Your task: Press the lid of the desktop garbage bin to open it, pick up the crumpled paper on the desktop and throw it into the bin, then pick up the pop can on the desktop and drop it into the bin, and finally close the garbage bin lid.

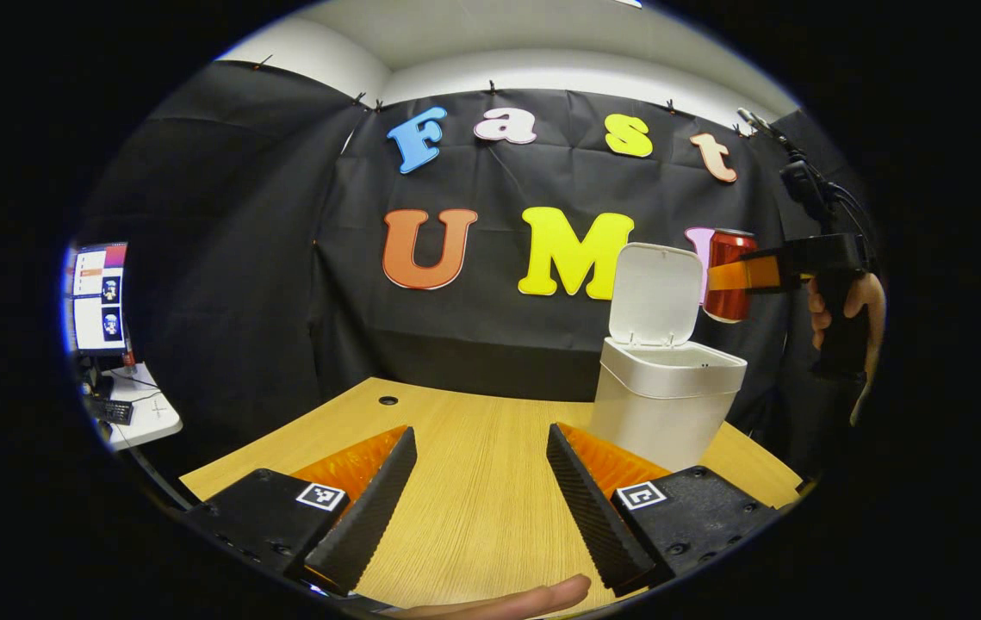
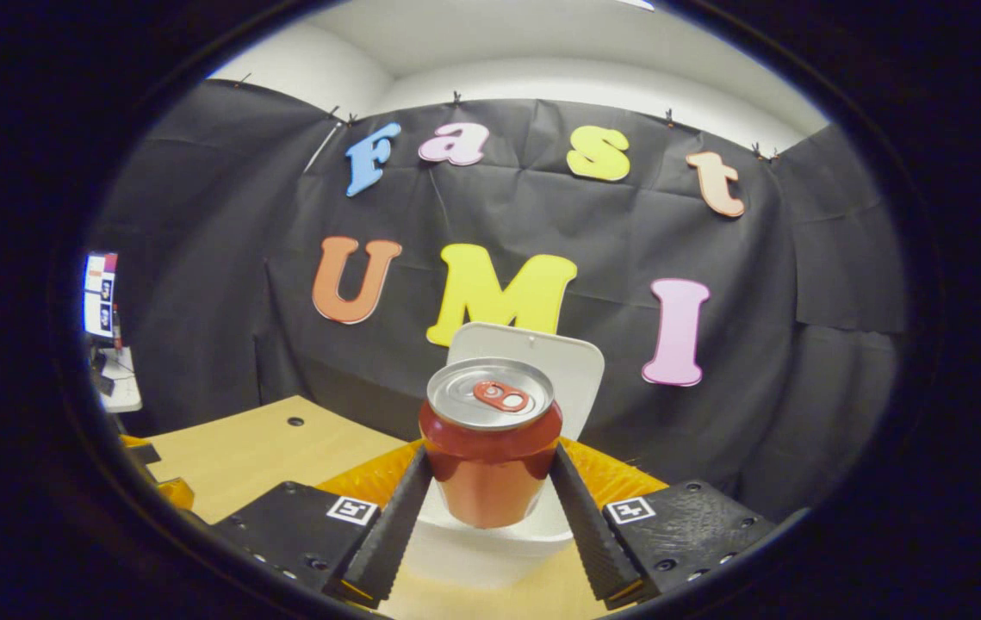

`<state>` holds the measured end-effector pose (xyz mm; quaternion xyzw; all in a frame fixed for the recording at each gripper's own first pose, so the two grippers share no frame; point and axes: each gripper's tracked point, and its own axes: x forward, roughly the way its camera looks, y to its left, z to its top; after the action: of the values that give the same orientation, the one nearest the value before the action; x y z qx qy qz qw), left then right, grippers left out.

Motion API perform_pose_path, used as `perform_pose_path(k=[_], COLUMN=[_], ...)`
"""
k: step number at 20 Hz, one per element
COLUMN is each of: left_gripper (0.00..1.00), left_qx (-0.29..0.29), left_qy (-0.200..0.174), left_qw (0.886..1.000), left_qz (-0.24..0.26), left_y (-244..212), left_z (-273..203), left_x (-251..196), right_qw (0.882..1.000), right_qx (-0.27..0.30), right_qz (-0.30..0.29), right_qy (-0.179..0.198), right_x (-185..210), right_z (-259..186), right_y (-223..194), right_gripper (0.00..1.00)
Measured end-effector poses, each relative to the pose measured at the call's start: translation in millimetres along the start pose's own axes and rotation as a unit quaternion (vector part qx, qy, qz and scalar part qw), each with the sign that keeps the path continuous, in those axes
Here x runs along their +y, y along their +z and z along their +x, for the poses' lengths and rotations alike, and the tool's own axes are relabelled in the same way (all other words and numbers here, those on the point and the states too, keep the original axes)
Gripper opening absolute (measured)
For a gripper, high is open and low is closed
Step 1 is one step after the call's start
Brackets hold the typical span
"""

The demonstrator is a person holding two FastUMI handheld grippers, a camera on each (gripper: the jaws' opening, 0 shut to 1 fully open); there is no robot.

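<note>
A white desktop bin [image 1: 667,405] stands on the wooden table [image 1: 473,482] at the right, its lid [image 1: 655,294] tipped up and open. A red pop can [image 1: 727,274] hangs in the air just right of the lid, above the bin's far side, held upright by my right gripper [image 1: 735,275] with a hand behind it. In the right gripper view the can [image 2: 490,456] sits squeezed between both fingers, with the bin [image 2: 490,542] and its raised lid [image 2: 572,366] right below and behind. My left gripper [image 1: 480,469] stands open low over the table, nothing between its fingers.
A small cable hole [image 1: 388,400] marks the table's far left part. A side desk with a monitor [image 1: 99,297] and keyboard stands far left. A fingertip [image 1: 533,598] shows at the bottom edge. Black cloth wall runs behind the table.
</note>
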<state>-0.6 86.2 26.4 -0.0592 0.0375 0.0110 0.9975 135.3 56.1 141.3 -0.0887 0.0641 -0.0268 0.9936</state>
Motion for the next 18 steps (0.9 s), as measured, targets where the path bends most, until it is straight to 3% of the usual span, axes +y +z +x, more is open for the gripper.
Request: perform_pose_path(k=[5, 9, 18], left_gripper=[0.98, 0.99, 0.98], left_qx=[0.006, 0.021, 0.028], left_qy=[-0.005, 0.012, 0.027], left_qw=[1.000, 1.000, 0.999], left_qz=[-0.008, -0.015, -0.016], left_y=[0.0, -6.4, -8.5], left_z=[1.9, 14.0, 16.4], left_x=[-0.8, 10.0, 26.0], right_qw=[0.999, 0.998, 0.994], right_qx=[0.012, 0.030, 0.094], right_qz=[-0.021, -0.010, 0.041], right_qy=[-0.030, -0.047, -0.045], right_x=[-0.8, -1.7, 7.9], right_z=[57.2, 93.1, 137.0], right_y=[-2.7, -21.1, -58.7], right_gripper=[0.81, 0.81, 0.81])
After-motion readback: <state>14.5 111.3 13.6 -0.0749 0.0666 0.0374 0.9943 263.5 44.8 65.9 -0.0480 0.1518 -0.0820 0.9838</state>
